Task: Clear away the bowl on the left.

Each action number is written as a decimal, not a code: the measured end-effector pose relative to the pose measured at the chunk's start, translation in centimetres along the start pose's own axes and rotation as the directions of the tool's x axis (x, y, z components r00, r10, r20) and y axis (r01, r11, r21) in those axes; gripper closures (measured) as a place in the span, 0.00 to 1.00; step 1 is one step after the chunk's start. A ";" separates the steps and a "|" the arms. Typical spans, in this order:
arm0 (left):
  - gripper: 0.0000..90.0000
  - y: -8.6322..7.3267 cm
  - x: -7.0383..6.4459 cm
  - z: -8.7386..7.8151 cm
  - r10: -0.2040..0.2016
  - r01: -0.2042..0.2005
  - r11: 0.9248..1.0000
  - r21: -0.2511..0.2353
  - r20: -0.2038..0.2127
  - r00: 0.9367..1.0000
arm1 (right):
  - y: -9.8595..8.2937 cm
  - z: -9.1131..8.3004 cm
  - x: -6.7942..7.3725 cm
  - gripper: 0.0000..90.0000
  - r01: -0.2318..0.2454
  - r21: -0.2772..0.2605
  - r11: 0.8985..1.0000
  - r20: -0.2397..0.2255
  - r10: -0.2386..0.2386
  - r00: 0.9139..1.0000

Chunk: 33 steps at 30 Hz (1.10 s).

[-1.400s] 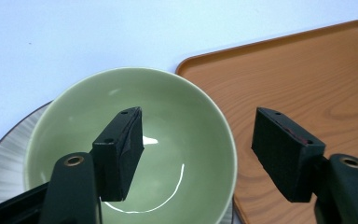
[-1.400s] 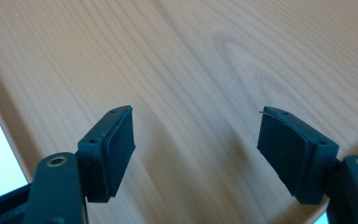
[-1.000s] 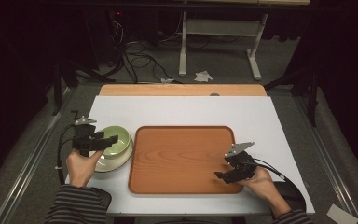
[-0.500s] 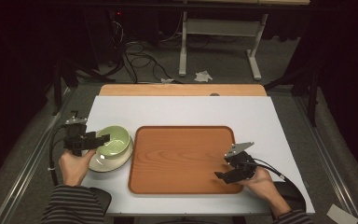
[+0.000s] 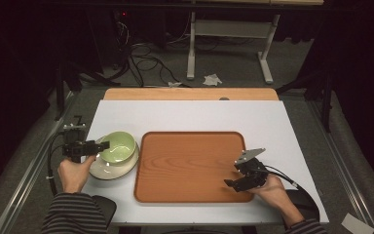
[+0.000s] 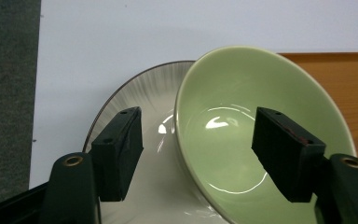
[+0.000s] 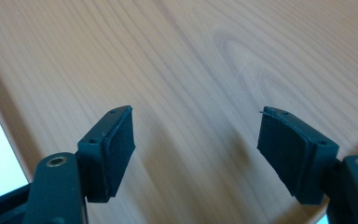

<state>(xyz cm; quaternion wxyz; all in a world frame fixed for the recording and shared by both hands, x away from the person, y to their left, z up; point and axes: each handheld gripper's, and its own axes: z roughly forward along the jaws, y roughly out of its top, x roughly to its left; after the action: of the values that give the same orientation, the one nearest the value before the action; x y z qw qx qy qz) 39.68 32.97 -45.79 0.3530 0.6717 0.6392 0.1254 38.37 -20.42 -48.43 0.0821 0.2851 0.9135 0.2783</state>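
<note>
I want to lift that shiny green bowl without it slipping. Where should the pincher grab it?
Probably at the rim. The glossy light-green ceramic bowl sits tilted on the white ribbed plate, with its raised left edge between the open jaws of the left gripper. Come from that side, one pad inside and one outside the thin wall, because the round body looks too wide and slippery to squeeze.

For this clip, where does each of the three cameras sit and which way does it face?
High view: above the person's side, looking forward and down on the white table; both forearms, left gripper, right gripper show.
Left gripper view: on the left gripper, facing the green bowl tilted on the white plate; open jaws straddle the bowl's rim.
Right gripper view: on the right gripper, facing the wooden tray; open jaws.
Shared: bowl, plate, tray.
</note>
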 end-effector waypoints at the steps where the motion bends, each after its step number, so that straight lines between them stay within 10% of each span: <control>1: 0.37 0.0 0.0 0.1 0.002 -0.002 1.000 0.010 0.000 1.000 | 0.0 0.0 0.0 0.32 -0.002 0.000 1.000 0.001 0.002 1.000; 33: 0.40 -0.3 -0.8 2.5 0.050 -0.042 0.987 0.156 -0.047 0.998 | 0.0 0.0 0.1 0.32 0.000 0.005 1.000 0.005 0.000 1.000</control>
<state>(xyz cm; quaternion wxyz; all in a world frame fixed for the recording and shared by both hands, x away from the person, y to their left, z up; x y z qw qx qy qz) 40.92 31.37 -47.52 0.2806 0.7082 0.6400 0.1005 38.33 -20.37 -48.44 0.0835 0.2862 0.9140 0.2753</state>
